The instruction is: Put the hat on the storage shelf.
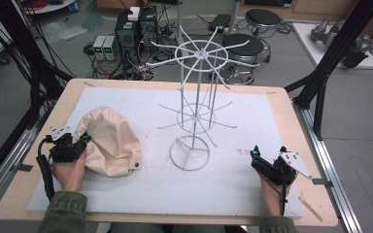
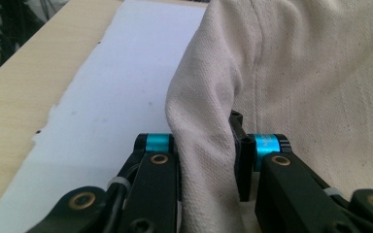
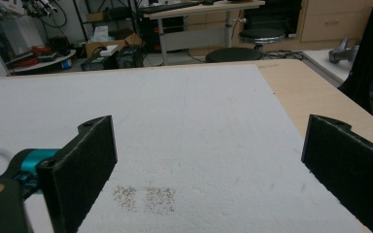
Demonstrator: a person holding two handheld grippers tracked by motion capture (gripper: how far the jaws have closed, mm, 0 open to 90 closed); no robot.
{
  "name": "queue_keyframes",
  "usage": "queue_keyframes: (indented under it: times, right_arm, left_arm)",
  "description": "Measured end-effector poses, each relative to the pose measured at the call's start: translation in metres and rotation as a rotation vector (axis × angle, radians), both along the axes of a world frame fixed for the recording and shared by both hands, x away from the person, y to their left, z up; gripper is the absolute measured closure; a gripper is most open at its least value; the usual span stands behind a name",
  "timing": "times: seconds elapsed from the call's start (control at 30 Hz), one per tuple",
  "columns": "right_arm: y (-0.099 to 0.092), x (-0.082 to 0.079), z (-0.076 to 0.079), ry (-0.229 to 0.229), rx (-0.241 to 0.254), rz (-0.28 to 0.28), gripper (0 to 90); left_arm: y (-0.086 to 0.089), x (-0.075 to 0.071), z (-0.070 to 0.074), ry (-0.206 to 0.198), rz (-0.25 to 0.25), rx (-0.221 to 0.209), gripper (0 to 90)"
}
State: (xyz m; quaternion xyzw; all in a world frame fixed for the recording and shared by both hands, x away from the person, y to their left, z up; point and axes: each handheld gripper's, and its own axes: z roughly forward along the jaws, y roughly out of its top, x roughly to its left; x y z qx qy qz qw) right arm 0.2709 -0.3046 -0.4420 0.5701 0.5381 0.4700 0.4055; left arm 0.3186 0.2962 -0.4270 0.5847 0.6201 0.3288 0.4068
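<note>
At the desk's [image 1: 281, 104] 8 o'clock, the left tongs [image 1: 83, 141] pinch a fold of the cream cloth cap [image 1: 112, 141]. At 4 o'clock the right tongs [image 1: 269, 151] rest spread, empty. Farther off stands a white wire rack [image 1: 195, 102].

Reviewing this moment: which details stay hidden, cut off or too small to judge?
- Cap, high view: the left gripper and hand cover its near-left edge.
- Cap, left gripper view: cut off by the top and right edges; the fold hides how deep the fingers bite.
- Rack, right gripper view: a sliver at the left edge.
- Right gripper, high view: fingers too small; its own view shows them open.
</note>
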Motion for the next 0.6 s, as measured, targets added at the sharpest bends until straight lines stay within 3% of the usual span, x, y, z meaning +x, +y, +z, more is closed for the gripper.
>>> queue_keyframes:
  times: [0.2, 0.4, 0.6]
  right_arm:
    - [0.000, 0.000, 0.000, 0.001, 0.001, 0.001, 4.6]
    - [-0.001, 0.000, 0.000, 0.007, 0.002, 0.002, 4.6]
    - [-0.001, 0.000, 0.000, 0.009, 0.009, 0.002, 4.6]
  left_arm:
    - [-0.003, -0.004, 0.009, -0.064, -0.043, -0.007, 78.1]
    - [-0.004, -0.005, 0.014, -0.075, -0.069, -0.014, 78.0]
    - [-0.004, -0.010, 0.025, -0.135, -0.090, -0.046, 78.1]
